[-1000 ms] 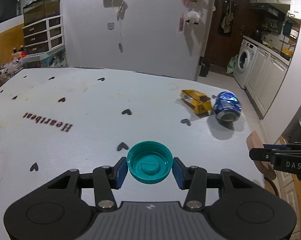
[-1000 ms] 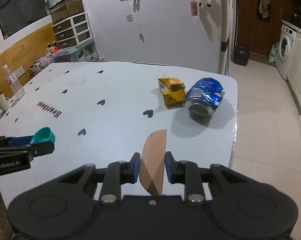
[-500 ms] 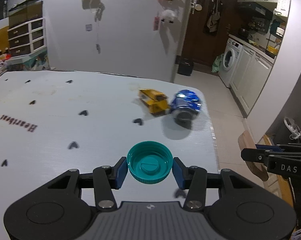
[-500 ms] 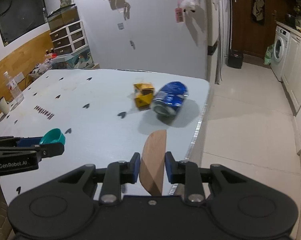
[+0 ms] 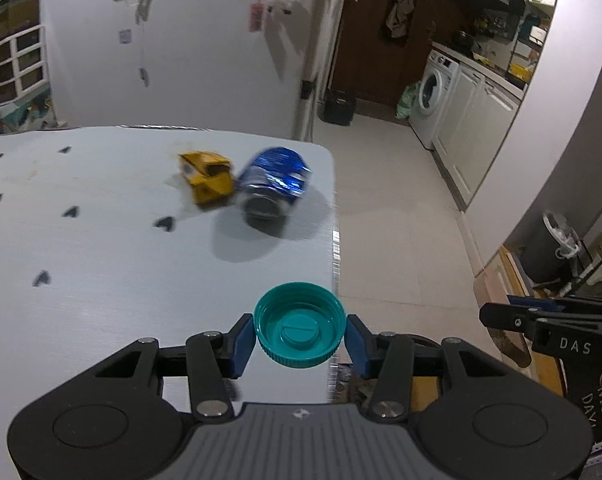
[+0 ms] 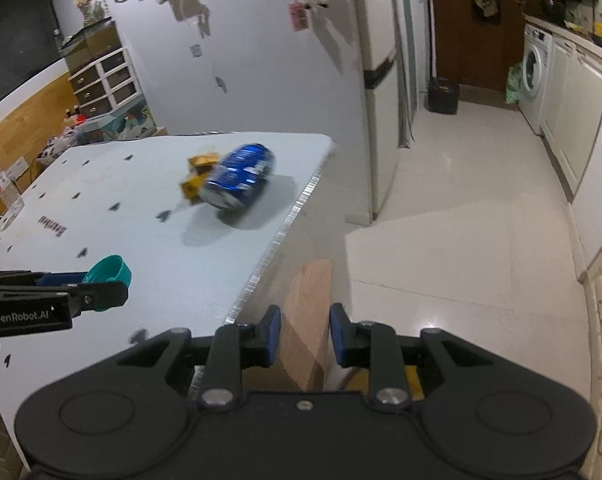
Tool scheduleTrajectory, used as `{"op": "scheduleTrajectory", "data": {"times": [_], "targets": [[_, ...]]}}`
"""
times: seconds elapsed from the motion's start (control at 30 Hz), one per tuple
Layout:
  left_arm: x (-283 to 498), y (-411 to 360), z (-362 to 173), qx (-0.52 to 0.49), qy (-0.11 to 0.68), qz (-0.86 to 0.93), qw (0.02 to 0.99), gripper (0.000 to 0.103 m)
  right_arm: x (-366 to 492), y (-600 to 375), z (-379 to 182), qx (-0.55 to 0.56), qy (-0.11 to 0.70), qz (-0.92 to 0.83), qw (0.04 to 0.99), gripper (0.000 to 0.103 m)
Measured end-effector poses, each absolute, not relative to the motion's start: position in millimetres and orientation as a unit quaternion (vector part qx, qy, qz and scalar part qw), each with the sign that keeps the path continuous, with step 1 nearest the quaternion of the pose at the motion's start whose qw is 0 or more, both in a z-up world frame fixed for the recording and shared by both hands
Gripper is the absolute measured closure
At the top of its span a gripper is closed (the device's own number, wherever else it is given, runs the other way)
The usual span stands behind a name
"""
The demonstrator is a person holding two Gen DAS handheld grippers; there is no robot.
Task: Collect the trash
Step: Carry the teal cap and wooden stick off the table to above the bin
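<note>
My left gripper [image 5: 300, 336] is shut on a teal bottle cap [image 5: 300, 325], held open side up over the table's right edge; the cap [image 6: 109, 276] also shows at the left of the right wrist view. My right gripper [image 6: 304, 334] is shut on a flat brown wooden piece [image 6: 307, 320], hanging past the table edge above the floor. A crushed blue can [image 5: 273, 186] lies on its side on the table [image 5: 101, 280], touching a crumpled yellow carton [image 5: 207, 178]. Both appear again in the right wrist view, the can [image 6: 237, 178] in front of the carton [image 6: 197, 172].
The light table with small heart marks ends at a shiny right edge [image 6: 277, 236]. Pale tiled floor [image 6: 461, 240] lies beyond it. A dark bin with a white liner [image 5: 553, 248] stands at the right. A washing machine [image 5: 433, 100] and cabinets line the far wall.
Both grippers have swung to the right, from over the table toward its right edge. The can and carton now sit further left in both views. Both grips are unchanged.
</note>
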State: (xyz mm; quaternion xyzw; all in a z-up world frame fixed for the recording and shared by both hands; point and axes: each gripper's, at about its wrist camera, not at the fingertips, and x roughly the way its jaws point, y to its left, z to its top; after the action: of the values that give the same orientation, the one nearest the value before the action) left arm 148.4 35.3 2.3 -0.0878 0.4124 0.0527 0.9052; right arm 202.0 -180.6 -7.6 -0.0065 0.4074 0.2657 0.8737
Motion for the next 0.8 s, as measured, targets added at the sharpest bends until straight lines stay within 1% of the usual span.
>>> {"op": "scheduleTrajectory", "data": {"times": [0.27, 0.53, 0.8], "targets": [[174, -6, -23, -0.095, 0.443, 0.033, 0.891, 0.054, 228, -236, -37, 0.008, 0.432, 0.253, 0.866, 0.076], [199, -35, -64, -0.111, 0.489, 0.015, 0.865, 0.054, 248, -281, -89, 0.019, 0.479, 0.224, 0.848, 0.075], [224, -62, -106, -0.117, 0.532, -0.016, 0.838, 0.054, 265, -302, -147, 0.034, 0.537, 0.198, 0.819, 0.075]]}}
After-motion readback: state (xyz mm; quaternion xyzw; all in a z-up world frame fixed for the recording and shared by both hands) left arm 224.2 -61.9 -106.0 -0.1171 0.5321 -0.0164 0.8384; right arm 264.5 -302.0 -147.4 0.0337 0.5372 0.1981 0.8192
